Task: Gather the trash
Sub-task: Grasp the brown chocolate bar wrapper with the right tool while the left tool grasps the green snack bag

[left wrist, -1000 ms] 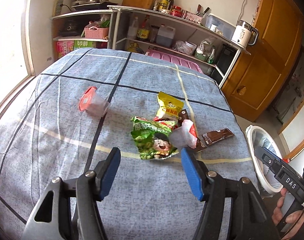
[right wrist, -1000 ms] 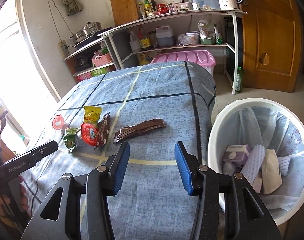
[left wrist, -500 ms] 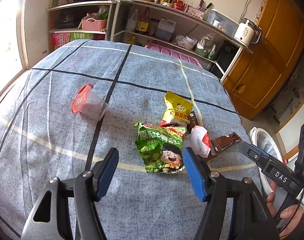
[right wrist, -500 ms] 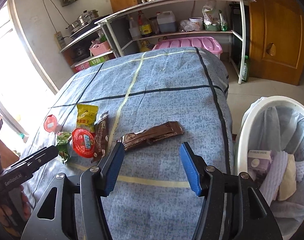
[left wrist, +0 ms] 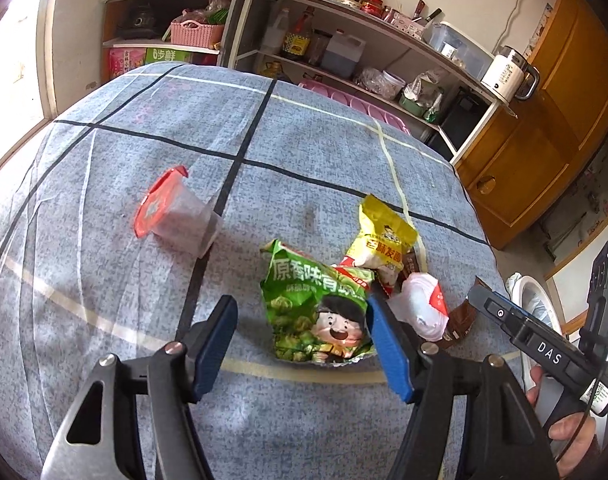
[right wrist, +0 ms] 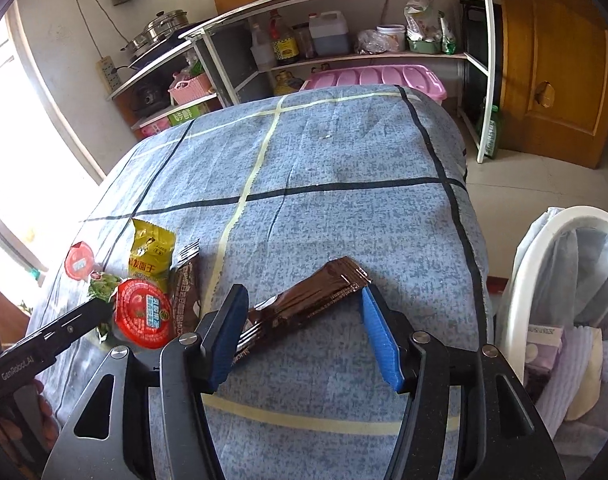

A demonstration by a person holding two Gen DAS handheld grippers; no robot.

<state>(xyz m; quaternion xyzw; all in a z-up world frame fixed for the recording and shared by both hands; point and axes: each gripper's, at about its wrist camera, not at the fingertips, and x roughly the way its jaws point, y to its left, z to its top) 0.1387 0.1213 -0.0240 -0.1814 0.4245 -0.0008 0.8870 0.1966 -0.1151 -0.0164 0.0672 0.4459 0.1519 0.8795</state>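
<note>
Hovering over the blue checked surface (right wrist: 343, 184), both tongs stand spread and hold nothing. The right tongs' jaws have just been opening, and the left tongs' jaws too, though less.

The right tongs (right wrist: 304, 332) straddle the long brown wrapper (right wrist: 304, 304), which lies flat and slantwise between the blue pads (right wrist: 377, 340); its near end runs under the left-hand pad, its far end sits just beside the right-hand one. No pad presses on it. The white bin (right wrist: 543, 280), lined and already holding some rubbish, stands off to the right of these tongs, past the surface's edge.

The left tongs (left wrist: 300, 344) frame the green snack bag (left wrist: 315, 308), crumpled, with its right edge just beside the right-hand pad. Beyond and to the right lie a yellow packet (left wrist: 383, 236) and a tipped cup with a red lid (left wrist: 421, 304); another red-lidded cup (left wrist: 176, 216) lies on its side well off to the left.

Risks, as I judge them: the brown wrapper is thin and flat, so pads closing across its slant may skate over it or pinch the cloth. The green bag is slick foil and may buckle and slip out, or the right-hand pad may nudge the neighbouring cup and roll it.
</note>
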